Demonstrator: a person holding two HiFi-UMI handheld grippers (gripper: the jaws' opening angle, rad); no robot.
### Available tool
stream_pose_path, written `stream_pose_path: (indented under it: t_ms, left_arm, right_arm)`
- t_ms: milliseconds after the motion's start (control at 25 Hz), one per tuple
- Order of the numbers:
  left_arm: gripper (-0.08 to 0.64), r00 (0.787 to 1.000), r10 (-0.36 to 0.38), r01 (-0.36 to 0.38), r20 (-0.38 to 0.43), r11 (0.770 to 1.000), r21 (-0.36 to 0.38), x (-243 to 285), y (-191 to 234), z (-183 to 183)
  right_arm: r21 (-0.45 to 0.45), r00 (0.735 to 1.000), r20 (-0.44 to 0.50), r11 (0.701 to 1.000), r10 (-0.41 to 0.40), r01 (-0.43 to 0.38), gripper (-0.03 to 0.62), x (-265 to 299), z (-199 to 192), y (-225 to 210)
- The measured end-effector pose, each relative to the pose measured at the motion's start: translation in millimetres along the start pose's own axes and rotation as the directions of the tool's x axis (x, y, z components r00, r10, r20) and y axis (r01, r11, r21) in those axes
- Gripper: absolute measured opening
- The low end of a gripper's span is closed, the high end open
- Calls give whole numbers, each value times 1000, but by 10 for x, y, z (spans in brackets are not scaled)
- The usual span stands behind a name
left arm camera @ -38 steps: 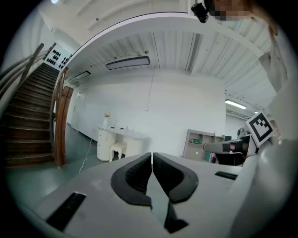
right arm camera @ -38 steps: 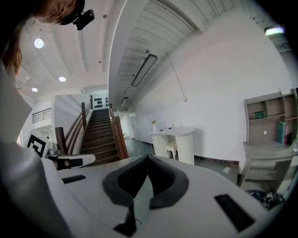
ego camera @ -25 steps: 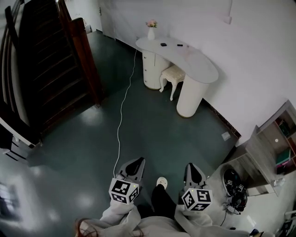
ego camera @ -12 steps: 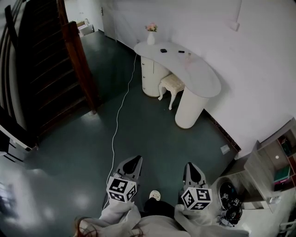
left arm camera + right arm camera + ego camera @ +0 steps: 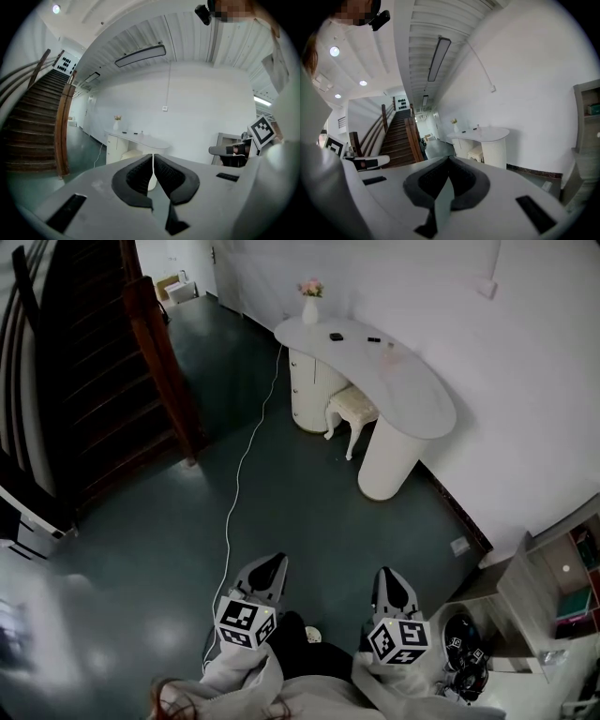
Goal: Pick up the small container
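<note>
Left gripper view shows the left gripper (image 5: 153, 159) with its jaws pressed together, nothing between them. The right gripper (image 5: 449, 158) is likewise closed and empty. Both hang side by side over the dark floor (image 5: 309, 521). At 1 o'clock, well apart from them, stands a white desk (image 5: 417, 399) – the small container (image 5: 391, 356), a pale speck, sits on its top. A white cable (image 5: 239, 479) runs off toward 12 o'clock; a wooden staircase (image 5: 84, 381) rises at 10 o'clock.
</note>
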State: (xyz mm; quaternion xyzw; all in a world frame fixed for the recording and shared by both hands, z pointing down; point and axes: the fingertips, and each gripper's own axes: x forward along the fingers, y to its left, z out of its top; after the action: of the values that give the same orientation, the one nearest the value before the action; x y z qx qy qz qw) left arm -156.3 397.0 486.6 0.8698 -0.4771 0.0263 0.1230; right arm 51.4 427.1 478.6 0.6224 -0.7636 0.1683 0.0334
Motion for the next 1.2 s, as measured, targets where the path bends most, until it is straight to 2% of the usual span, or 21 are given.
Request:
stream_pose_path:
  t_ms: [240, 560, 880, 1200]
  left_arm:
    - [21, 999, 24, -25, -24, 1000, -18, 16, 46, -92]
    - [21, 1000, 5, -5, -26, 1000, 3, 325, 93, -24]
    - [21, 1000, 3, -3, -5, 1000, -1, 869, 438, 154]
    - [21, 1000, -21, 20, 14, 1000, 11, 1609, 944, 548]
  right_arm:
    - [7, 1000, -30, 1000, 7, -7, 49, 26, -86, -49]
    - [13, 1000, -23, 1000, -8, 9, 49, 270, 8, -192]
    - [6, 1000, -12, 1000, -4, 4, 49, 903, 230, -286]
    - [6, 1000, 7, 1000, -9, 9, 49, 1755, 646, -322]
